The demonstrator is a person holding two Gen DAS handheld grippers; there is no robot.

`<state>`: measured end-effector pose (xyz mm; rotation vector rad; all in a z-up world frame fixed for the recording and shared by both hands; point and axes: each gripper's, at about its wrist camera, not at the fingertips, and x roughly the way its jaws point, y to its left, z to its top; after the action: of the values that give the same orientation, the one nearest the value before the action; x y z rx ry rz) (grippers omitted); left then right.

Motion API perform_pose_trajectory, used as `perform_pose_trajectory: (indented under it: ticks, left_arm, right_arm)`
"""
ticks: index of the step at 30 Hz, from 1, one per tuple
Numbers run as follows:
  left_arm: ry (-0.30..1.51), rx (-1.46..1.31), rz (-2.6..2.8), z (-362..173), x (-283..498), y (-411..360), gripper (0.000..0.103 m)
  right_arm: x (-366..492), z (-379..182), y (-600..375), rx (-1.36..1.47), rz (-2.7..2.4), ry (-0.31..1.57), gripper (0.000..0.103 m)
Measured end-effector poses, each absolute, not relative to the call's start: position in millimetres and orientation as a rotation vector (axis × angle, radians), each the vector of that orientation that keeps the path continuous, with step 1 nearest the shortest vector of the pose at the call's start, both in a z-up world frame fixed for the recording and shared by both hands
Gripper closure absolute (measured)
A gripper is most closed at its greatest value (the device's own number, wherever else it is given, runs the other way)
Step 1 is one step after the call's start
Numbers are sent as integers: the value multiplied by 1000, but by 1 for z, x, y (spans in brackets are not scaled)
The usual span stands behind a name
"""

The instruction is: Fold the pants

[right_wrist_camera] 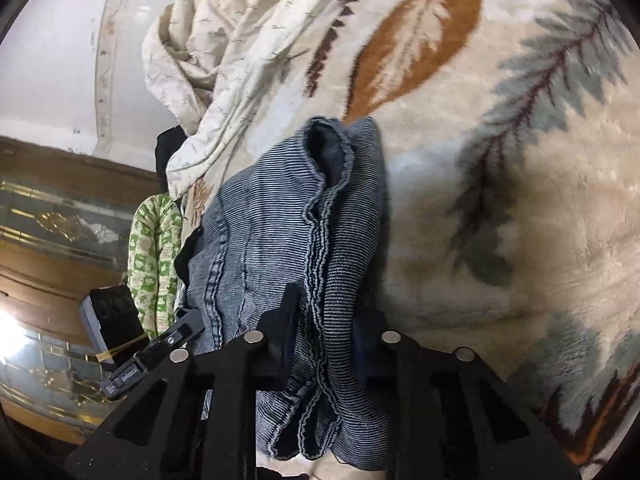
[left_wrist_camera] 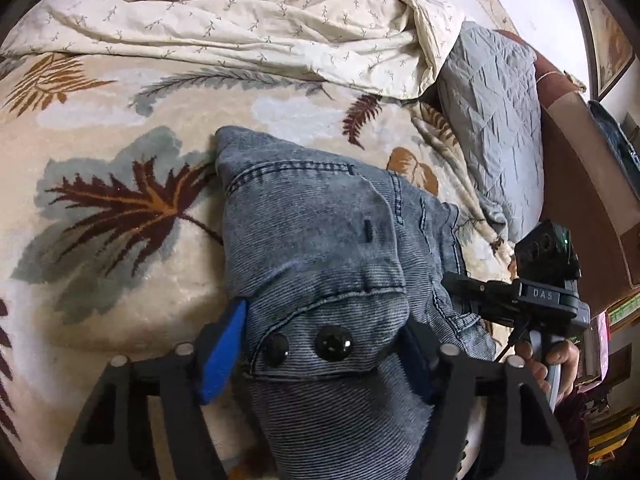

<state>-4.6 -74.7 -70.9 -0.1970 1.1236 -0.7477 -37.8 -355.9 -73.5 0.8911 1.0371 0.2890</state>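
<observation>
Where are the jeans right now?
The jeans lie bunched on the leaf-print blanket, left of the grey pillow. The left gripper grips the buttoned end, and the right gripper grips the hems.

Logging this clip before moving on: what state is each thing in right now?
Left tongs: shut on jeans, at the end with two black buttons.
Right tongs: shut on jeans, at bunched hem edges.
Jeans: folded over, partly lying on the blanket.
Leaf-print blanket: spread flat.
Cream sheet: crumpled, heaped.
Grey pillow: lying against headboard side.
</observation>
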Motion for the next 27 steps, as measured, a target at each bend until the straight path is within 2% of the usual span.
perform_pose_trajectory:
  ticks: [10,20,27]
  left_arm:
    - [1042,-181,-759,-44,-8,-72,48]
    - [863,-217,-658,1,15,-34,48]
    - [839,-166,-494,-14,56,-25,48]
  right_arm:
    - [-38,-30,-323,763,345,938,84]
    - [-7,11,-280,675,404,817,86]
    - [53,1,-259,640,400,805,86]
